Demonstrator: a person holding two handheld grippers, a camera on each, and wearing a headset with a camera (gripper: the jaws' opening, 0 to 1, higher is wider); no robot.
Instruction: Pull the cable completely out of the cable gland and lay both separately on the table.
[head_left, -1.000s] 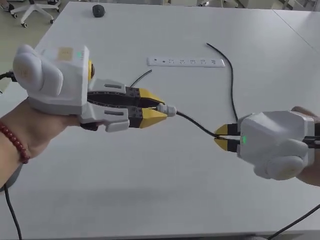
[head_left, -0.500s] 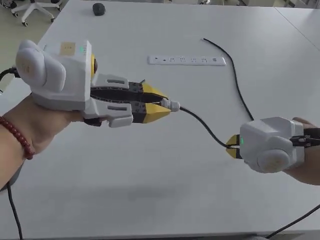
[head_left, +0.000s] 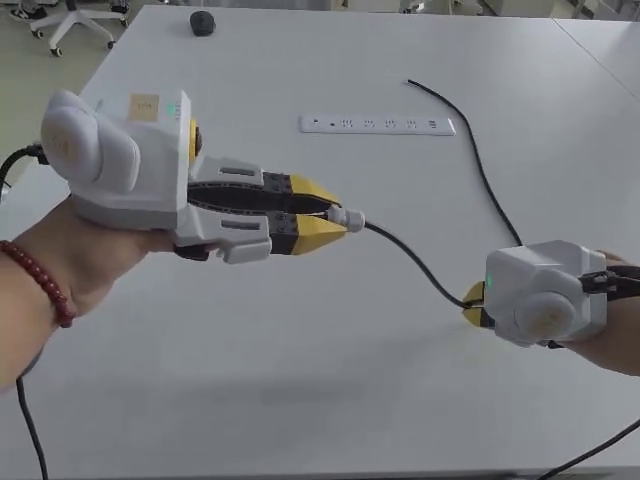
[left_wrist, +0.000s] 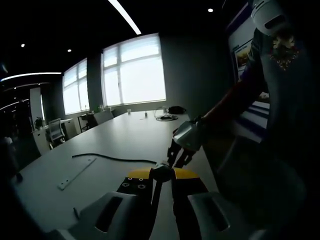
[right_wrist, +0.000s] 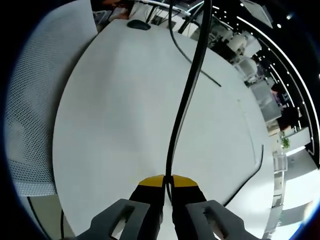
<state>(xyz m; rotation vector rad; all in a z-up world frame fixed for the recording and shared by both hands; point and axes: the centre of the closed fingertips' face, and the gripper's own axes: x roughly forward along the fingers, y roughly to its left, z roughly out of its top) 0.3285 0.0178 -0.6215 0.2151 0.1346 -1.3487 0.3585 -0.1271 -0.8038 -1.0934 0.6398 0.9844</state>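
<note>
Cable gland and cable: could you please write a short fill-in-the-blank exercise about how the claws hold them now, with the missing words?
1. The left claw is shut on the white cable gland, and the cable that leaves it is ____ in colour.
2. The right claw is ____ on the cable.
3. The power strip lying on the table is ____ in colour.

Missing words: black; shut; white.
</note>
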